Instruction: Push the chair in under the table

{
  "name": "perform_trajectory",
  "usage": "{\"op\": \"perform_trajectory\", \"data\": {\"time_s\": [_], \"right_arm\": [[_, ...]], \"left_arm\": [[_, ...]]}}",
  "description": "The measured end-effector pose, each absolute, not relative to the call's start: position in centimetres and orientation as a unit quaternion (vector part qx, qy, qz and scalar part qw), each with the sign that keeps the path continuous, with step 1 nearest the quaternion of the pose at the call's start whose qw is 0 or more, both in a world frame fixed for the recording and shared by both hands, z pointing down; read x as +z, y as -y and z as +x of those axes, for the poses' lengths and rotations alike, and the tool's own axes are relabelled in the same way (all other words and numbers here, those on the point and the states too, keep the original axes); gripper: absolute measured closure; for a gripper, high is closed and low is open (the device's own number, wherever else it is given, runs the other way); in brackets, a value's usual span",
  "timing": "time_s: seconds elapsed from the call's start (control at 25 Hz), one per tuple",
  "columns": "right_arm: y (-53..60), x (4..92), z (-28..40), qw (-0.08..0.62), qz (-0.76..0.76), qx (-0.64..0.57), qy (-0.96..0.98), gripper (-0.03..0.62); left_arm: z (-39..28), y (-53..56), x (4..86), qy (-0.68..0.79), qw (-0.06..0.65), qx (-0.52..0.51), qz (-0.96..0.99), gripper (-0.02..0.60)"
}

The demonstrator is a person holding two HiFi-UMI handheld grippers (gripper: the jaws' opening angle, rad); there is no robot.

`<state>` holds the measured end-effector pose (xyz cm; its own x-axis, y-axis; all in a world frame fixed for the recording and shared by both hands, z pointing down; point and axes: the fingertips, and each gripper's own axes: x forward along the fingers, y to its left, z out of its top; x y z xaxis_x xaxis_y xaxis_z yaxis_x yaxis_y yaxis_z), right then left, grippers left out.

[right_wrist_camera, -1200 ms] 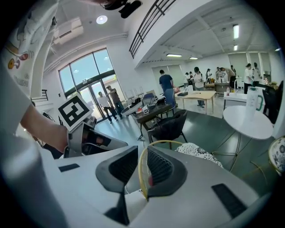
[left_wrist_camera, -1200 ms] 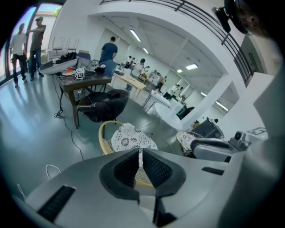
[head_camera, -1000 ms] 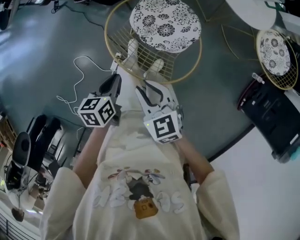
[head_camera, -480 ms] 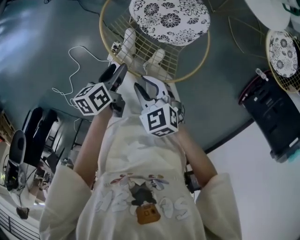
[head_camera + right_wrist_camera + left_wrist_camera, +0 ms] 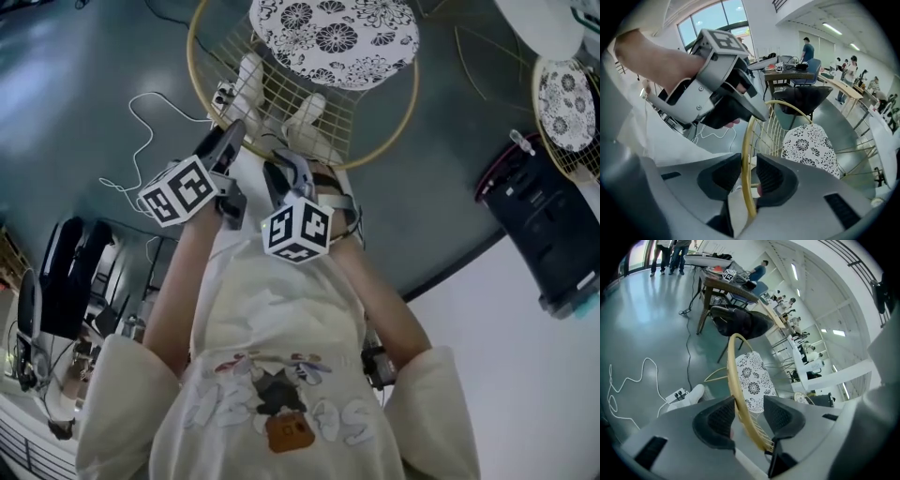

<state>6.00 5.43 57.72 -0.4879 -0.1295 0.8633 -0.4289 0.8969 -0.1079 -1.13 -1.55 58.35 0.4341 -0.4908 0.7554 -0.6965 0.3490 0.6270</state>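
Observation:
The chair has a round gold wire back rim (image 5: 398,122) and a floral seat cushion (image 5: 333,37); it stands in front of me on the grey floor. My left gripper (image 5: 230,142) is at the rim's near left part. In the left gripper view the rim (image 5: 733,376) runs between the pads of the left gripper (image 5: 749,411), which are closing with a gap still on one side. My right gripper (image 5: 281,171) sits just beside it. The rim (image 5: 746,140) also passes between the pads of the open right gripper (image 5: 749,176).
A white round table (image 5: 539,19) is at the top right, with a second floral chair (image 5: 567,103) beside it. A black case (image 5: 544,225) lies at the right. A white cable (image 5: 141,112) trails on the floor at the left. My shoes (image 5: 248,80) show through the wire back.
Both grippers have dropped toward the chair's back rim and rolled; they now straddle the rim side by side. The chair sits closer in the view.

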Motion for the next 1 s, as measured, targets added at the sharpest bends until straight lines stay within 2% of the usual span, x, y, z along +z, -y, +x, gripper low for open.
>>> {"op": "perform_trajectory", "data": {"time_s": [0.04, 0.08, 0.12, 0.24, 0.6, 1.0], "right_arm": [[-5.6, 58.0, 5.8, 0.485, 0.16, 0.153, 0.846, 0.493], [-5.8, 58.3, 5.7, 0.489, 0.156, 0.151, 0.845, 0.505], [-6.0, 58.6, 5.6, 0.493, 0.153, 0.15, 0.843, 0.519], [-6.3, 59.2, 5.4, 0.503, 0.151, 0.15, 0.838, 0.537], [-5.8, 58.1, 4.9, 0.488, 0.162, 0.18, 0.838, 0.539], [-5.0, 59.4, 4.7, 0.484, 0.186, 0.177, 0.837, 0.539]], "left_arm": [[-1.4, 1.4, 58.7, 0.529, 0.63, 0.092, 0.561, 0.404], [-1.7, 1.3, 59.0, 0.532, 0.63, 0.098, 0.557, 0.464], [-1.9, 1.2, 59.2, 0.532, 0.631, 0.099, 0.556, 0.483], [-2.0, 1.1, 59.2, 0.523, 0.638, 0.091, 0.558, 0.492], [-2.2, 1.4, 58.2, 0.494, 0.641, 0.134, 0.572, 0.491], [-2.2, 2.5, 59.4, 0.497, 0.626, 0.131, 0.587, 0.491]]}}
